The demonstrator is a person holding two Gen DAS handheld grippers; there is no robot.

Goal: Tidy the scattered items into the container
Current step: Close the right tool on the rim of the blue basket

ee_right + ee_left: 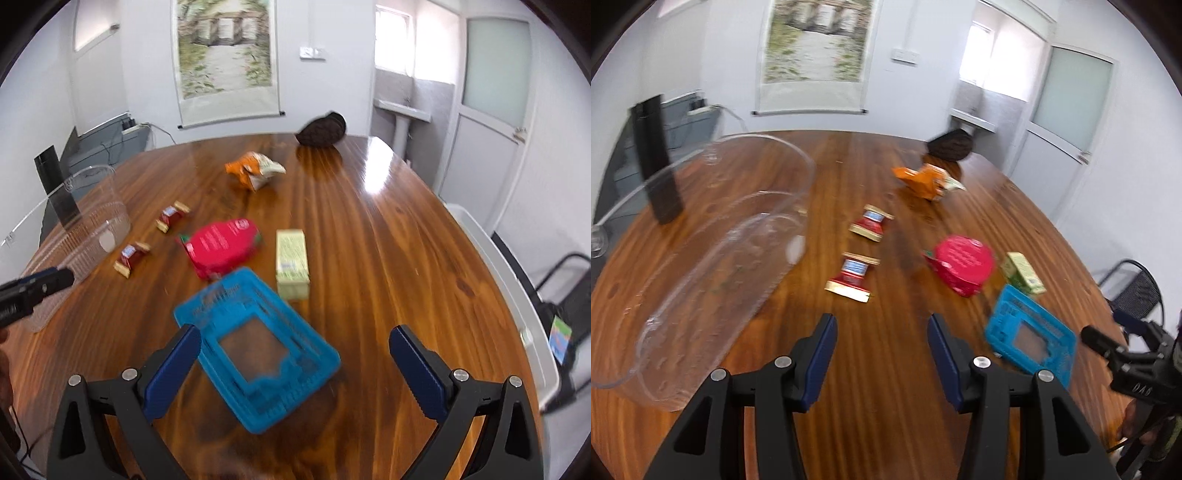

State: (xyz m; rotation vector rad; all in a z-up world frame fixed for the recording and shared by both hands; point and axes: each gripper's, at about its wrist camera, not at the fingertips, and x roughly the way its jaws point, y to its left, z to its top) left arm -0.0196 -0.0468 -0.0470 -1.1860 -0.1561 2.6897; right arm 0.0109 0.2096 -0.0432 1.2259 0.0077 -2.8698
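A clear plastic container (713, 254) lies on the wooden table (886, 369) at the left; it also shows in the right wrist view (88, 236). My left gripper (882, 325) is open and empty above bare table, just short of two small red candy packets (852, 275) (870, 222). My right gripper (293, 347) is open, with a blue packet (255, 350) lying between its fingers, nearer the left one. A red pouch (221, 247), a pale green box (292, 263) and an orange snack bag (253, 168) lie beyond it.
A dark woven bag (323, 130) sits at the table's far edge. A black upright object (655, 158) stands behind the container. A chair (565, 291) and a white bin rim (517, 288) are off the table's right edge.
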